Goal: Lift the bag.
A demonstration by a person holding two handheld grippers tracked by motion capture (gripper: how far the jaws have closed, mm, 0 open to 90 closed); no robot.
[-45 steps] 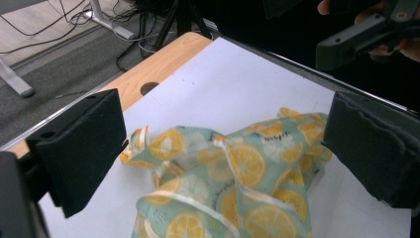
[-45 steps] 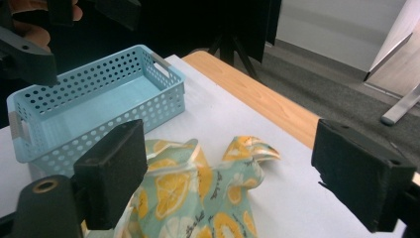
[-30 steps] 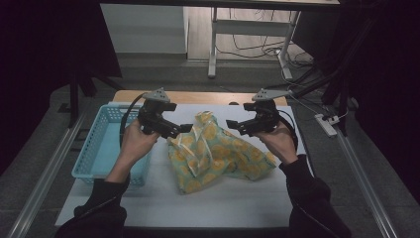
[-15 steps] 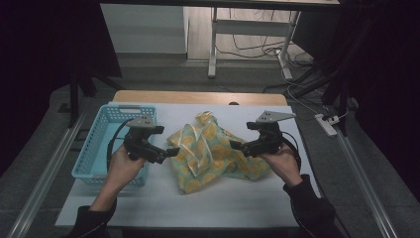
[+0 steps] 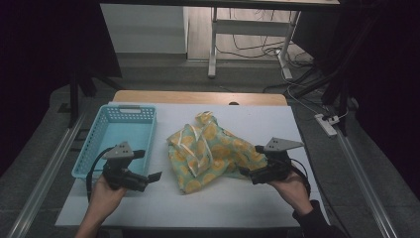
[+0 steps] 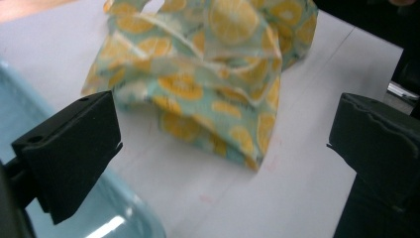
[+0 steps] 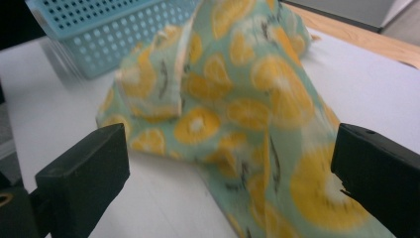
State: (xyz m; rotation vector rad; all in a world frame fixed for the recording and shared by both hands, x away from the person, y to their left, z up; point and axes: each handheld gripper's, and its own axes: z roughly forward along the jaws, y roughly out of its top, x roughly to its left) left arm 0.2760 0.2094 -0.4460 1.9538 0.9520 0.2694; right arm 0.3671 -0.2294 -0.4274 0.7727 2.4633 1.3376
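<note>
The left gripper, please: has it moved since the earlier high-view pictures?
Yes. The left gripper has drawn back toward the person, from beside the blue basket's far end to its near corner, apart from the orange-print cloth.

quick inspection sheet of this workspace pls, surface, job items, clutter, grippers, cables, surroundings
surface: white table top, wooden strip along its far edge, bare near the front.
job's things: crumpled orange-print cloth lies mid-table, bunched and partly folded over itself; light blue perforated basket sits at the table's left with nothing seen inside.
clutter: nothing seen on the table.
grippers: left gripper open, short of the cloth's left edge beside the basket; right gripper open, at the cloth's right edge, with cloth lying between its jaws in the right gripper view.
cables: a black cable loops from the left gripper.
surroundings: dark room, metal rails beside the table, power strip and loose wires on the floor.
</note>
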